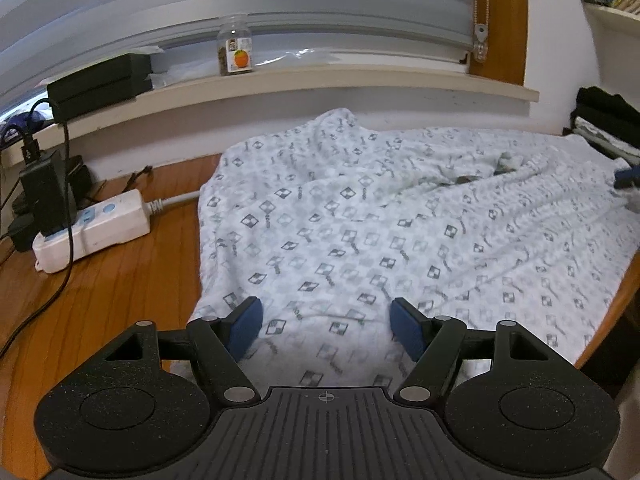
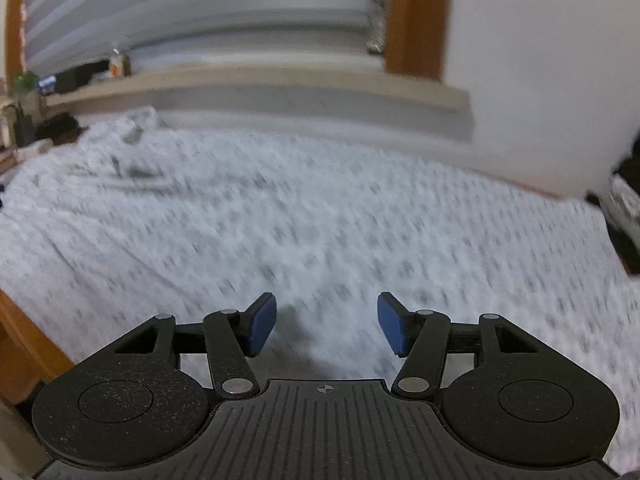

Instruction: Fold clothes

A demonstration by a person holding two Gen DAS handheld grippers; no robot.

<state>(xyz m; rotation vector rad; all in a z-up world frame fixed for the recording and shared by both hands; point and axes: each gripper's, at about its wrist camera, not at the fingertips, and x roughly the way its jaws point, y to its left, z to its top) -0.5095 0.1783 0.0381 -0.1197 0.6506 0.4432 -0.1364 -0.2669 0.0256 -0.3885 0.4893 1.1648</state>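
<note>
Across the wooden table, from its left-middle to the right edge, lies the white printed garment, spread mostly flat with loose wrinkles; its far corner rides up against the wall under the window sill.

Handling, my read: thin light knit, fully limp, no stiffness, not fragile. It will drape and drag, and may slide on the smooth wood. Best pinch points are the near hem corners, the left one just ahead of the left gripper.

Left gripper: jaws wide apart, nothing between the pads, hovering over the near-left hem. Right gripper: jaws parted, empty, fabric only beneath them; view is motion-blurred.

Writing: repeating checkered-diamond logo print with small text beside it, too small to read. Jar on the sill has an orange-fruit label, text illegible. White power strip at table left, no readable marking.
</note>
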